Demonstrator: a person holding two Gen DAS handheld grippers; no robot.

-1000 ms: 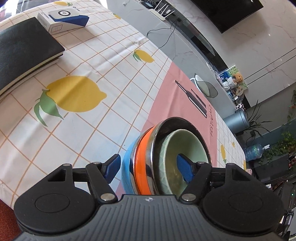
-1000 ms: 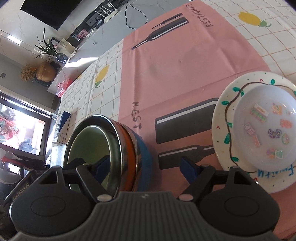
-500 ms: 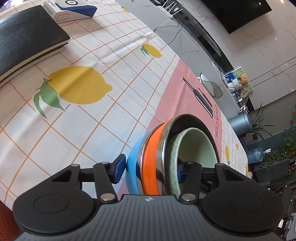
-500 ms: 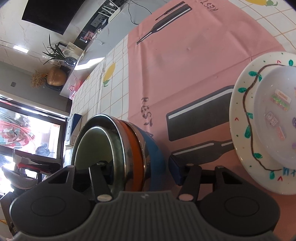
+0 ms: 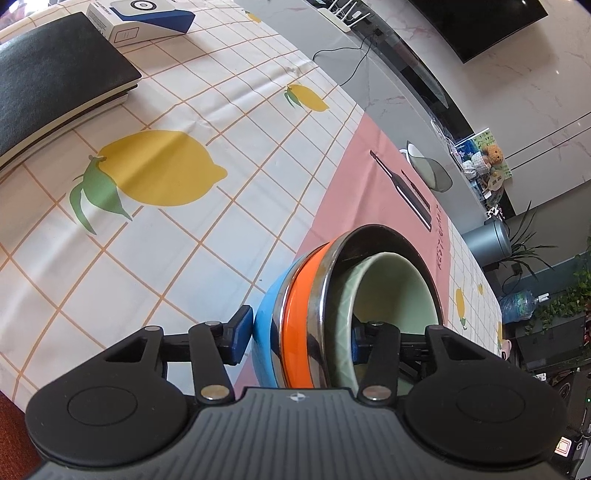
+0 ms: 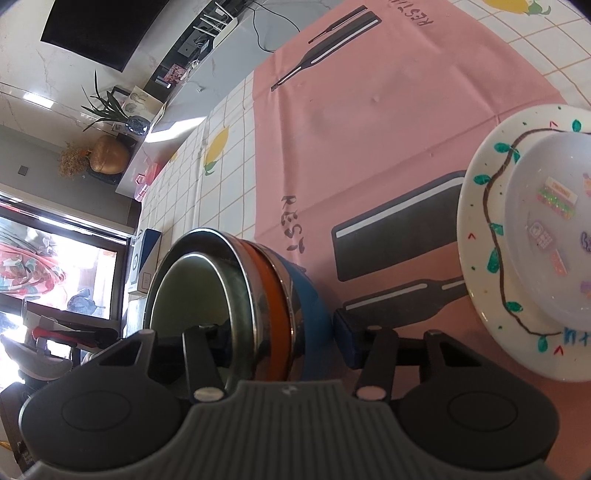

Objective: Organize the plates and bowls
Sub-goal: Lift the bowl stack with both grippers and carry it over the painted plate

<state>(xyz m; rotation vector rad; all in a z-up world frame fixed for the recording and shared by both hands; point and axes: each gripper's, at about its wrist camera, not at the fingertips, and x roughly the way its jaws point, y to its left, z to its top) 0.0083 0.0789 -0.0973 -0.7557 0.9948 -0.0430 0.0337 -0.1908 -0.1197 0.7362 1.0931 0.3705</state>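
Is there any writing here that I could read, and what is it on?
"REST": dark letters on the pink cloth, the rest hidden behind the bowls.
"RESTAURANT", probably: along the pink cloth's edge, small and tilted.
Blue hand-drawn letters on the painted plate: cut off, unreadable.
Print on the blue and white box: too small to read.

A dark television (image 5: 491,26) hangs on a pale marble wall (image 5: 524,92), and everything else sits around it. Just below it runs a long low console (image 5: 417,77) with a white router (image 5: 343,18) on top. Further along that wall from the screen stand a grey bin (image 5: 487,242) and leafy houseplants (image 5: 554,306). To the other side of the television, a round golden vase (image 6: 109,153) sits near a bright window (image 6: 55,266), daylight pouring in.
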